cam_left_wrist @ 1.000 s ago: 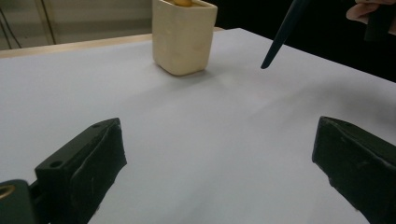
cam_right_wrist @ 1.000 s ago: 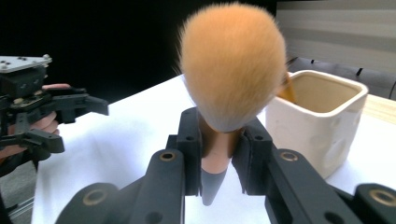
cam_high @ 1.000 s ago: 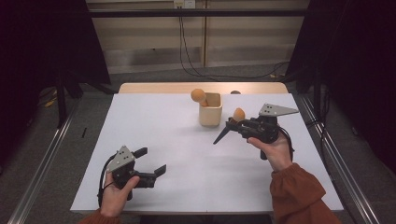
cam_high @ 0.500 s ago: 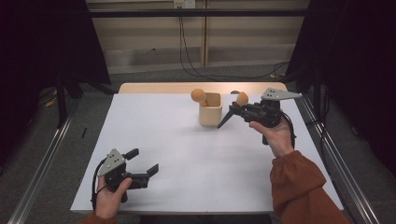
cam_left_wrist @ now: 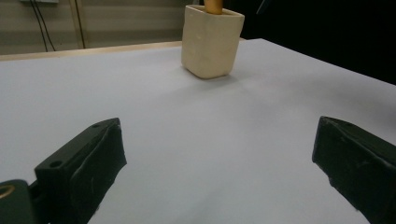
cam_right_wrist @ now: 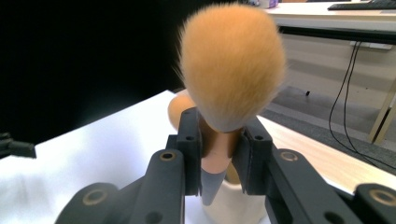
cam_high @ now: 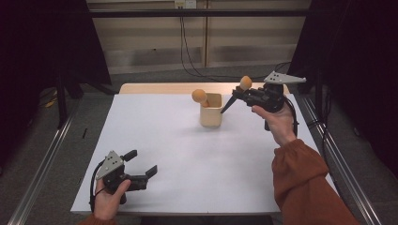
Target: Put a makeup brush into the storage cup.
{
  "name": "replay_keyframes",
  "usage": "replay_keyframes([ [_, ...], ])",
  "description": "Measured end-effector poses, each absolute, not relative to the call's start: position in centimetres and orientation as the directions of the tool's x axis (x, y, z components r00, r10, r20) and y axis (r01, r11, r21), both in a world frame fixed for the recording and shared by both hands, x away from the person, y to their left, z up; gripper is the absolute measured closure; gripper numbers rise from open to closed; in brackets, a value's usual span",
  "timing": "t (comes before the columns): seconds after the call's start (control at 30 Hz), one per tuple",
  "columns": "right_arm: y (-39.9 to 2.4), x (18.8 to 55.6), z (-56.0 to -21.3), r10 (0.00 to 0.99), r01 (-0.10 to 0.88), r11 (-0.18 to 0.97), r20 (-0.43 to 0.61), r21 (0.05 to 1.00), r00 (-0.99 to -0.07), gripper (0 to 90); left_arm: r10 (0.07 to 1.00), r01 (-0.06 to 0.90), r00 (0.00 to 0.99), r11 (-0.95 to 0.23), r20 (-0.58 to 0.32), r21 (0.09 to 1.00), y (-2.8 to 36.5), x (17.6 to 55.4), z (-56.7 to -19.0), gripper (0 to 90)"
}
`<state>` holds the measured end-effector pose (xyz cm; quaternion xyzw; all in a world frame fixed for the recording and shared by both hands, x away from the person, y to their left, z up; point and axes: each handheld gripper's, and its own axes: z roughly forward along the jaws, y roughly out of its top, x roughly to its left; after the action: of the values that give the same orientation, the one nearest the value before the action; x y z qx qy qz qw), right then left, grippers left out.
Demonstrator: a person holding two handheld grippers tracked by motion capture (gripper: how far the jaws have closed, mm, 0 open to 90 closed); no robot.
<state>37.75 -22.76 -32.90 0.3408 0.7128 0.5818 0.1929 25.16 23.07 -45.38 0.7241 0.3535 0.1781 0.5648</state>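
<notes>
Fluffy orange-bristled makeup brush with tan handle (cam_right_wrist: 232, 70) clamped by handle between jaws of right gripper (cam_high: 244, 96), bristles kept up, dark tip angled down beside cream squarish ceramic cup (cam_high: 210, 110); judged lined up for insertion. Second orange-tipped brush (cam_high: 200, 97) stood in cup, leaning on rim. Left gripper (cam_high: 141, 166) spread wide, nothing held, parked low near front edge of white table (cam_high: 187, 164), well apart from cup.

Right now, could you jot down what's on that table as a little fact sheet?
Table: white rectangular tabletop
Holder: cream square ceramic cup, upright, far centre
In holder: one orange fluffy-headed brush
Right hand-held gripper: shut on a second orange-bristled brush with a tan handle, lifted beside the cup
Left hand-held gripper: open, holding nothing, near front edge
</notes>
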Motion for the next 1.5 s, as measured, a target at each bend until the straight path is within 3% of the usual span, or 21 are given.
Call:
replay_keyframes([
  [0.43,-21.2,40.5,-32.0,0.732,0.248,0.093,0.103,0.964,-0.673,74.3,0.724,0.308,0.676,-0.109,-0.137,0.945,23.5,24.9,-45.4,2.3],
  [1.5,-19.3,43.7,-37.5,0.77,0.363,0.172,0.105,0.916,-0.629,74.3,0.718,0.308,0.682,-0.112,-0.137,0.945,23.4,25.0,-45.4,2.4],
])
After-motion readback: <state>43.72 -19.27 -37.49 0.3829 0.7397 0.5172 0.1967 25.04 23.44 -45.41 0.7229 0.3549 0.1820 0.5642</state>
